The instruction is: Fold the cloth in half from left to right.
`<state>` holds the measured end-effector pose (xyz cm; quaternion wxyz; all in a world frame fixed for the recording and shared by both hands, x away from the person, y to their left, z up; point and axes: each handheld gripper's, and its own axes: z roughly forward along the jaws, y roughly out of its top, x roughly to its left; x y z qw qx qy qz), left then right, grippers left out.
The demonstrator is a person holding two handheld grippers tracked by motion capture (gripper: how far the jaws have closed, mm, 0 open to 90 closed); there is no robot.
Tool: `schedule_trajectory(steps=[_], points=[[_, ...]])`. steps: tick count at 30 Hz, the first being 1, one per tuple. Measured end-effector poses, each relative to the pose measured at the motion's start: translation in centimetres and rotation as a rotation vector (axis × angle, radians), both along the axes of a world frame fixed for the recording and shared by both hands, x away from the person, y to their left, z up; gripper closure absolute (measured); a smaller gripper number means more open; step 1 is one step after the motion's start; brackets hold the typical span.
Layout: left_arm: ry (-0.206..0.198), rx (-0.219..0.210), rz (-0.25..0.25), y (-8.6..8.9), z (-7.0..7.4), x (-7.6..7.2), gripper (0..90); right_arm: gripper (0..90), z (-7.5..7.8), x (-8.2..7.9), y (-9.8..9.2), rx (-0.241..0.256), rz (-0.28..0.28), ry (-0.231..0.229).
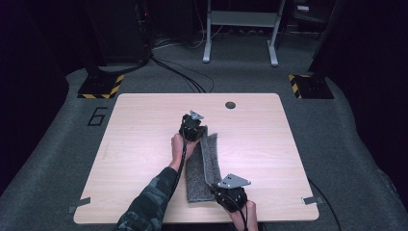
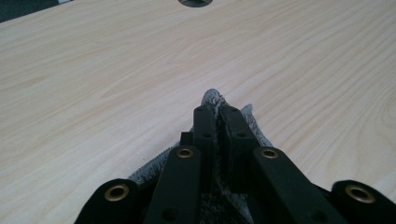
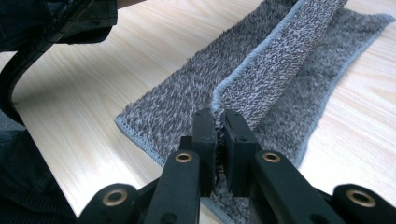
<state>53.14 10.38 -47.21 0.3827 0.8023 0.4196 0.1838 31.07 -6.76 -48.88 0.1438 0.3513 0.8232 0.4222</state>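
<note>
Both claws are clamped tight on the grey towel (image 1: 199,168): left gripper (image 1: 193,127) pinching its far end mid-table, right gripper (image 1: 230,192) its near end. The towel lies near the table (image 1: 144,125) front edge, one long edge lifted and folding over. Loads of bare wood either side.

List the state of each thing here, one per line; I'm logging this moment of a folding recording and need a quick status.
Grey fluffy cloth with stitched edging: partly folded, one long edge lifted, the rest flat on the table.
Left hand-held gripper: shut on the cloth's far corner.
Right hand-held gripper: shut on the cloth's near edge.
Light wooden table: bare around the cloth.
</note>
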Motion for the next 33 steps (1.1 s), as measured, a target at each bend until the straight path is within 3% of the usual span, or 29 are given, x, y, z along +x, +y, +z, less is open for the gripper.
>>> schedule_trajectory(steps=[3,7,10,15,20,25,28,33], points=[[0.008,-0.007,-0.01,-0.6,-0.3,0.1,81.0,83.6,-0.2,0.0,-0.5,-0.01,-0.017,0.008],[0.012,-0.03,0.001,-0.7,-0.2,0.1,50.1,78.0,-0.7,-0.2,-1.3,-0.029,-0.049,0.019],[0.003,-0.053,0.007,-0.2,0.4,-0.3,32.7,70.2,-1.1,-0.3,-2.3,-0.039,-0.084,0.06],[0.002,-0.042,-0.004,1.4,1.2,-1.1,25.4,54.5,-1.3,-0.5,-4.7,-0.056,-0.151,0.077],[0.019,-0.028,-0.006,3.3,0.6,-2.7,23.0,44.2,-0.6,0.0,-6.6,-0.009,-0.195,0.088],[0.045,0.003,-0.02,4.4,-0.8,-4.9,19.9,33.8,-0.2,1.9,-5.3,-0.024,-0.175,0.077],[0.057,0.035,-0.048,4.8,-1.7,-7.1,18.6,27.6,-0.9,3.0,-3.9,-0.079,-0.153,0.079],[0.069,0.07,-0.093,4.8,-3.2,-11.0,16.4,23.6,-2.1,3.6,-2.7,-0.118,-0.144,0.092]])
